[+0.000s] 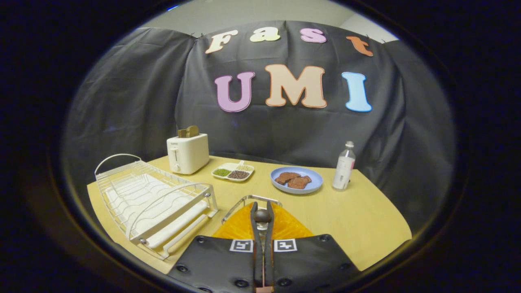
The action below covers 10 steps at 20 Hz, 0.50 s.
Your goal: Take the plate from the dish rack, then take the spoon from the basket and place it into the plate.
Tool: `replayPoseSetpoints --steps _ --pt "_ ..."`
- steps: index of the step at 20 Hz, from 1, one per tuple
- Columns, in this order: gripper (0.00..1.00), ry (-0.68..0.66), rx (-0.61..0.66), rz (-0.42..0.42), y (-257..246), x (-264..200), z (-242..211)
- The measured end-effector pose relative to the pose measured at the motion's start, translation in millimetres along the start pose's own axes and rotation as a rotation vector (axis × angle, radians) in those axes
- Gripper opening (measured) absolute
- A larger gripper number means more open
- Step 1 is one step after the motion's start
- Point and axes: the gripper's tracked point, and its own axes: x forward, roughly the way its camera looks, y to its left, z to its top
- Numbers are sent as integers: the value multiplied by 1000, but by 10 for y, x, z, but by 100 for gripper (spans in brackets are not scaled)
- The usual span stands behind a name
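My gripper [262, 211] pinches the spoon [262, 216] above the orange basket [285, 226]. At one o'clock, the blue plate [313, 185] holds brown slices [293, 180]. Bare rack [154, 203] at ten o'clock; open tabletop [366, 219] right.

basket [248, 224]: my tool [262, 217] covers its near half and contents | dark knob [262, 215] between fingers: I can't identify it | dish rack [152, 203] near corner cut off | bottle [344, 167] label too small
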Motion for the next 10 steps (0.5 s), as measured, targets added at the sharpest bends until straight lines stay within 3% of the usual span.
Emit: replayPoseSetpoints --steps 10 --pt "4 -20 3 -22 43 -638 721"
